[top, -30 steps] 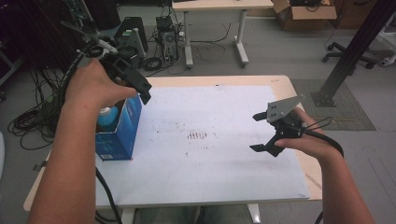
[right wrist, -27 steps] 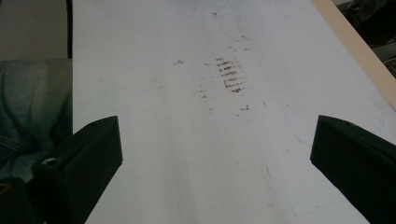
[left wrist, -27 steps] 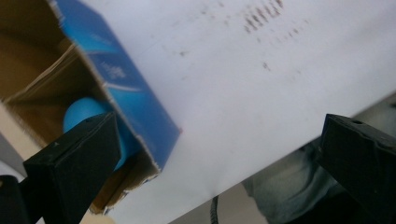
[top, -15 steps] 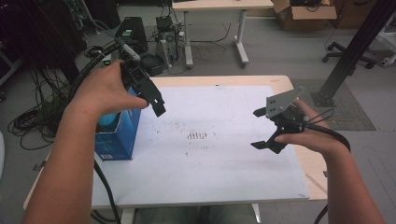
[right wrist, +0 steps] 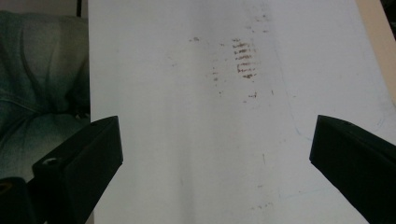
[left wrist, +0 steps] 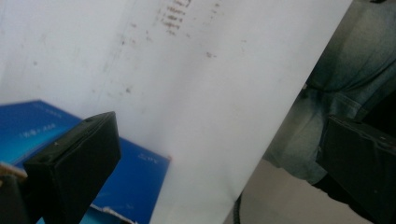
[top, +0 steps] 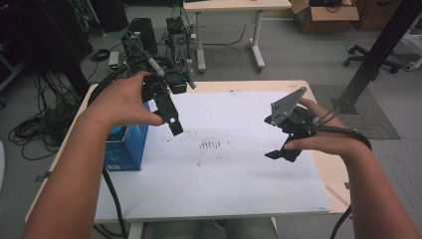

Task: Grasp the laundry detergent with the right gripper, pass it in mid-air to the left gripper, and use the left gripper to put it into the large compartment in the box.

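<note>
Item: blue rectangular cardboard box, with paler blue printing on its top face. It stood on the left part of the table, at the left edge of the white sheet, partly under the person's left forearm. In the left gripper view its blue top lay low in the frame, just beyond the near jaw and below it, not between the jaws.

Left gripper, black, two-jawed, held in the person's left hand: jaws spread wide and empty. Against the earlier high views, it had come down and inward from up over the box's far corner, so that it now hung above the sheet just right of the box, jaws pointing down and toward the person. Judgement: the approach to the box was under way but no grasp had begun; the jaws would still need to be brought back over the box and lined up across it.

Right gripper, black, with a grey three-cornered plate on top: jaws likewise wide and empty, hanging over the right half of the sheet, well apart from the box. It had shifted little over the same interval.

White paper sheet, covering most of the table, carrying a small patch of short brown marks near its middle, between the two grippers.

Table, pale wood, showing beyond the sheet's edges.
</note>
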The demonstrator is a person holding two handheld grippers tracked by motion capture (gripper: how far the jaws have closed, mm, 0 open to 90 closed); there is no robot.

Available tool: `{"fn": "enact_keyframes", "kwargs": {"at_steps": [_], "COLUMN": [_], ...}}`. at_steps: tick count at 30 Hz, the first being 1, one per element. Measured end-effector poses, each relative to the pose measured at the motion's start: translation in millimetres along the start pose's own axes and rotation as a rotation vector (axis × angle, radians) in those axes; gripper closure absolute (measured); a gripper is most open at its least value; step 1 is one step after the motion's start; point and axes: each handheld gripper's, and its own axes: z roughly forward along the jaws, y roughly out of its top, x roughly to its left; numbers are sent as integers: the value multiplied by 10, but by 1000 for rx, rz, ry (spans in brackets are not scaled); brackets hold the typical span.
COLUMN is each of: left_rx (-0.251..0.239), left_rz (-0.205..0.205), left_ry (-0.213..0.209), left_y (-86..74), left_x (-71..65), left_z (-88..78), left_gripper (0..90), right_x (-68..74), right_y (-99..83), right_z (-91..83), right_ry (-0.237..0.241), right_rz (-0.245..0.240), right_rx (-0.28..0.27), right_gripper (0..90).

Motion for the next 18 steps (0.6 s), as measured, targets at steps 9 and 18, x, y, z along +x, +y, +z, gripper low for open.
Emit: {"fn": "enact_keyframes", "kwargs": {"at_steps": [9, 18], "left_rx": [33, 127], "left_rz": [160, 221], "left_ry": [-27, 7], "left_y": [157, 278], "left_x": [-34, -26], "left_z": [222, 454], "left_gripper": [2, 2], "right_x": [-117, -183], "right_y": [8, -1], "right_z": [151, 338], "right_ry": [41, 78], "right_rz": [-16, -14], "right_rx": [101, 172], "right_gripper": [28, 32]}}
